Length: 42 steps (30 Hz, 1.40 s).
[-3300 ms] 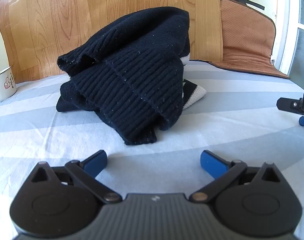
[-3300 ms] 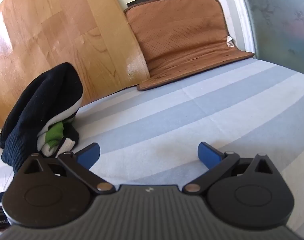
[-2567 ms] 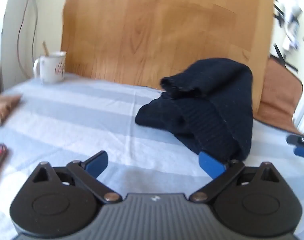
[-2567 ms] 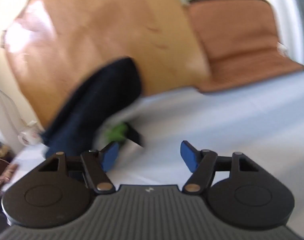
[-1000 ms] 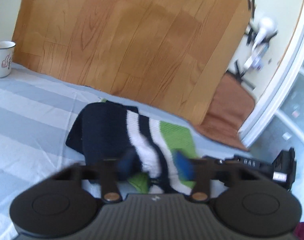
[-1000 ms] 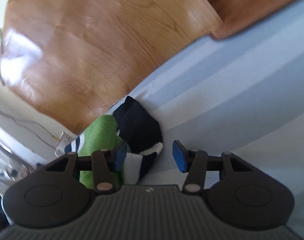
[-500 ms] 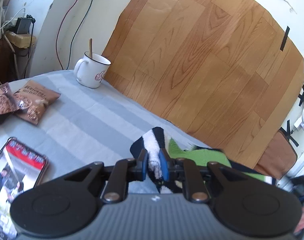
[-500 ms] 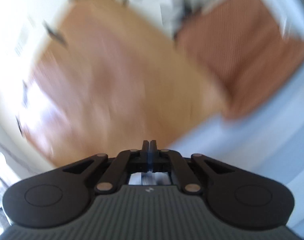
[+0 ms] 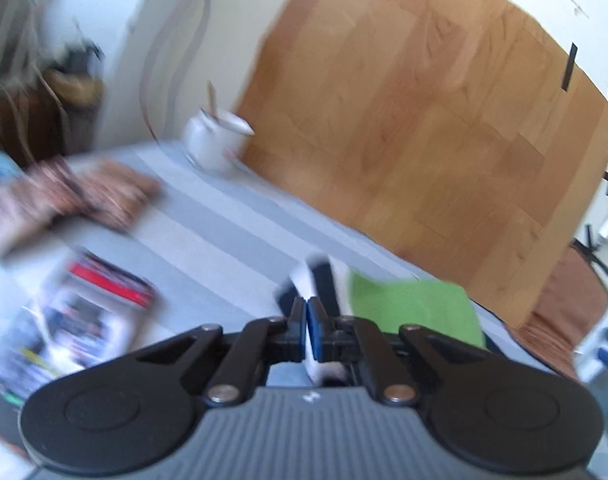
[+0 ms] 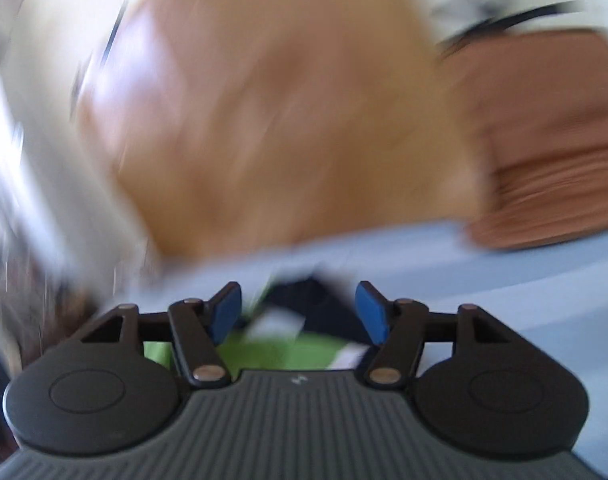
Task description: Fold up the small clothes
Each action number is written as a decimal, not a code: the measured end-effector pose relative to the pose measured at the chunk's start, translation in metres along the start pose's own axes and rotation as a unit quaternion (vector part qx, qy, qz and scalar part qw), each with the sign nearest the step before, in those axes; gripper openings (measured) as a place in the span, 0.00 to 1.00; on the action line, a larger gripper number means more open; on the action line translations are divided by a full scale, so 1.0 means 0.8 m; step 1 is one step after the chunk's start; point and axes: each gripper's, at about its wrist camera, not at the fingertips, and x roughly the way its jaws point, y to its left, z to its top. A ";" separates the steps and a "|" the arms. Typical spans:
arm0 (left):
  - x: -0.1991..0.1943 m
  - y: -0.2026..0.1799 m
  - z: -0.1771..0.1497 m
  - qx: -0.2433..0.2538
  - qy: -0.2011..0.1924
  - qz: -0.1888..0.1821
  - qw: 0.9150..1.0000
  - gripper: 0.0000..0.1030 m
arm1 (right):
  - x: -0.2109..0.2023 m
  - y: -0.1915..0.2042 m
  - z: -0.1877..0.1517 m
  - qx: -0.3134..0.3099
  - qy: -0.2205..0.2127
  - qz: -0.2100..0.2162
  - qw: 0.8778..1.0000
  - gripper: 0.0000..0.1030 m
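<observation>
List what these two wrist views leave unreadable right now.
- Left wrist view: the phone screen and snack packets are smeared by motion blur.
- Left wrist view: the striped garment is partly hidden behind the left gripper, so its full shape is unclear.
- Right wrist view: heavy blur; the garment edge between the open right gripper fingers cannot be traced.

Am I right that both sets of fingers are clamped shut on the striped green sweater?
Not quite. Only the left gripper is shut on the striped green sweater, as the left wrist view shows. In the right wrist view the right gripper has its fingers open, with the sweater lying between and below them.
</observation>
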 end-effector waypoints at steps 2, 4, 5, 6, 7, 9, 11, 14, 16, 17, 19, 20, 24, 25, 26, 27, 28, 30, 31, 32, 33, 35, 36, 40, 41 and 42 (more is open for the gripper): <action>-0.017 0.011 0.007 -0.008 -0.015 0.011 1.000 0.02 | 0.067 0.030 -0.007 -0.081 0.060 -0.006 0.995 0.69; -0.027 0.015 0.013 -0.007 -0.016 0.005 1.000 0.03 | 0.115 0.054 -0.017 -0.159 0.107 -0.003 0.982 0.78; -0.031 0.012 0.014 -0.002 -0.018 0.006 1.000 0.03 | 0.134 0.058 -0.023 -0.186 0.124 -0.007 0.975 0.78; -0.032 0.009 0.015 0.007 -0.020 0.004 1.000 0.03 | 0.150 0.060 -0.024 -0.202 0.137 -0.015 0.970 0.76; -0.032 0.005 0.017 0.017 -0.020 0.002 1.000 0.06 | 0.158 0.058 -0.031 -0.212 0.155 -0.016 0.965 0.69; -0.025 -0.004 0.020 0.032 -0.015 -0.006 0.999 0.13 | 0.158 0.065 -0.035 -0.223 0.160 -0.020 0.961 0.12; -0.013 -0.013 0.021 0.045 -0.010 -0.014 0.999 0.19 | 0.121 0.066 -0.032 -0.234 0.125 -0.034 0.964 0.11; 0.011 -0.030 0.025 0.075 -0.001 -0.021 0.997 0.42 | 0.046 0.040 -0.015 -0.195 0.047 -0.076 0.977 0.11; 0.028 -0.046 0.031 0.107 -0.002 -0.032 0.994 0.53 | -0.025 0.008 -0.002 -0.156 -0.011 -0.105 0.982 0.11; 0.037 -0.056 0.034 0.126 -0.003 -0.037 0.991 0.54 | -0.065 -0.006 0.000 -0.138 -0.036 -0.115 0.983 0.11; 0.053 -0.078 0.038 0.156 -0.002 -0.060 0.986 0.61 | -0.140 -0.027 -0.007 -0.115 -0.071 -0.137 0.981 0.11; 0.060 -0.086 0.038 0.166 0.000 -0.073 0.983 0.63 | -0.171 -0.037 -0.017 -0.109 -0.083 -0.150 0.979 0.11; 0.091 -0.127 0.032 0.202 0.019 -0.112 0.973 0.68 | -0.242 -0.068 -0.066 -0.056 -0.075 -0.182 0.979 0.11; 0.100 -0.139 0.029 0.215 0.028 -0.121 0.969 0.68 | -0.244 -0.076 -0.078 -0.044 -0.063 -0.188 0.979 0.11; 0.111 -0.151 0.026 0.228 0.037 -0.131 0.964 0.68 | -0.240 -0.079 -0.089 -0.034 -0.054 -0.197 0.978 0.11; 0.121 -0.163 0.021 0.242 0.050 -0.141 0.959 0.68 | -0.237 -0.084 -0.099 -0.026 -0.047 -0.202 0.978 0.11; 0.132 -0.175 0.015 0.258 0.063 -0.150 0.952 0.68 | -0.234 -0.088 -0.109 -0.013 -0.044 -0.208 0.977 0.11; 0.151 -0.201 -0.001 0.294 0.085 -0.167 0.937 0.68 | -0.230 -0.097 -0.122 0.016 -0.046 -0.210 0.977 0.12; 0.160 -0.214 -0.012 0.316 0.099 -0.175 0.927 0.68 | -0.226 -0.103 -0.124 0.029 -0.047 -0.207 0.977 0.12; 0.168 -0.226 -0.023 0.335 0.111 -0.181 0.918 0.68 | -0.227 -0.100 -0.126 0.038 -0.048 -0.209 0.976 0.12; 0.176 -0.236 -0.034 0.353 0.123 -0.183 0.909 0.68 | -0.225 -0.105 -0.123 0.041 -0.047 -0.206 0.977 0.12; 0.191 -0.251 -0.053 0.379 0.147 -0.187 0.894 0.70 | -0.223 -0.106 -0.121 0.040 -0.044 -0.202 0.978 0.14; 0.198 -0.256 -0.060 0.387 0.162 -0.189 0.888 0.75 | -0.226 -0.103 -0.122 0.040 -0.044 -0.198 0.978 0.16; 0.215 -0.261 -0.085 0.388 0.221 -0.213 0.869 0.49 | -0.217 -0.116 -0.127 0.060 -0.046 -0.178 0.981 0.39; 0.207 -0.263 -0.088 0.400 0.206 -0.214 0.867 0.33 | -0.210 -0.121 -0.128 0.069 -0.043 -0.168 0.982 0.51; 0.199 -0.264 -0.091 0.407 0.206 -0.222 0.862 0.12 | -0.205 -0.126 -0.128 0.078 -0.036 -0.160 0.983 0.52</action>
